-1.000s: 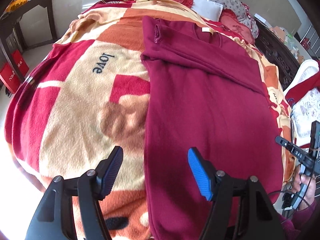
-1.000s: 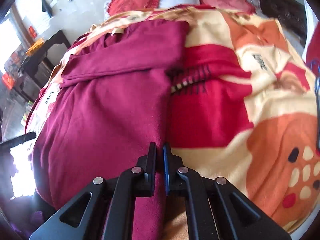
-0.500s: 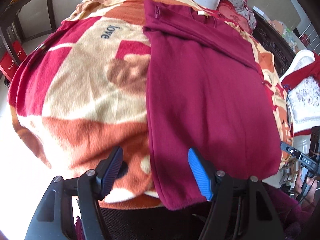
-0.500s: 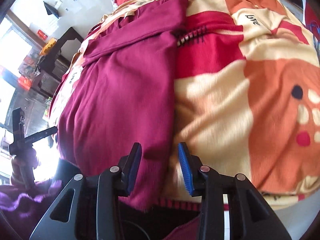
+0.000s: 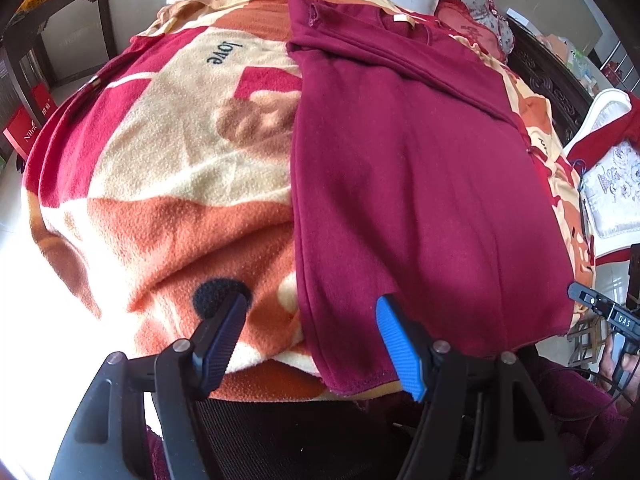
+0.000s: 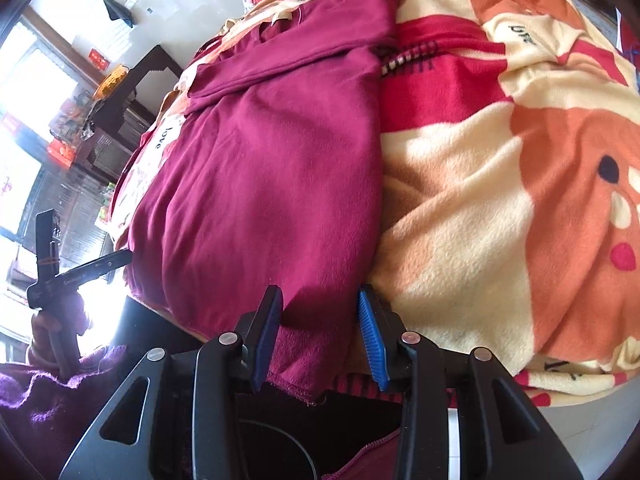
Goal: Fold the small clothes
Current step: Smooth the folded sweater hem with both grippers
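My left gripper (image 5: 310, 342) hangs over the bed's near edge, jaws wide and holding nothing, straddling the left bottom corner of the maroon sweater (image 5: 408, 168) spread on the blanket (image 5: 168, 184). My right gripper (image 6: 320, 336) gapes around the other bottom corner, not pinching it.

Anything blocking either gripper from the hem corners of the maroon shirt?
Nothing visible. The left gripper and right gripper are both open, each straddling a bottom corner of the maroon shirt on the blanket.
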### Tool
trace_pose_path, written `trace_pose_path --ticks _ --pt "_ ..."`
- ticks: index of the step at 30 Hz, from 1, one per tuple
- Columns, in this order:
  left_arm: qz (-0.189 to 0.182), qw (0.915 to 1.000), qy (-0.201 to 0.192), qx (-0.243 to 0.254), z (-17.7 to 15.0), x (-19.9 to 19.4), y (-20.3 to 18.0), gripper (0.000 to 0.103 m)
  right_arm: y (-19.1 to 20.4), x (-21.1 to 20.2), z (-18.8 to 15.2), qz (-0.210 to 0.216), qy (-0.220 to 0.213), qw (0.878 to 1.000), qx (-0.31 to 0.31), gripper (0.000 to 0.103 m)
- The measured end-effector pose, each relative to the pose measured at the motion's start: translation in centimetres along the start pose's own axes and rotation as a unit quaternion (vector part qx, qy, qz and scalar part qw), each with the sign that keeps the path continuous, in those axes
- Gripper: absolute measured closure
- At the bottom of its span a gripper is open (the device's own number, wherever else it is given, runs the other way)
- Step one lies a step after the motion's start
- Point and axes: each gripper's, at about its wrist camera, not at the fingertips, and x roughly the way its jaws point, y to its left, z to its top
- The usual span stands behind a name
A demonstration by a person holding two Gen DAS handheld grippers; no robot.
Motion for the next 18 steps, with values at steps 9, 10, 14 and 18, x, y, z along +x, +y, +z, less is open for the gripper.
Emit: trace_pose_path --ticks 9,10,14,18 --pt "-0.037 0.9986 0.018 -0.034 -1.2 0.8 1.4 0.032 0.2 -0.1 -0.6 0.012 0.000 1.000 -0.009 0.082" --pt "-0.037 0.9985 0.018 -0.035 -1.1 0.8 1.4 0.032 0.2 -0.1 -0.6 0.013 0.000 1.000 -0.010 0.082" --pt "-0.038 0.9985 0.021 -0.034 -1.1 0.7 1.2 0.033 0.0 0.2 -0.6 0.023 0.003 1.000 -0.009 0.082" --pt "-0.053 0.9981 0.009 -0.031 -0.6 -0.4 0.9 0.040 -0.1 0.2 -0.5 0.029 0.006 1.000 -0.011 0.082"
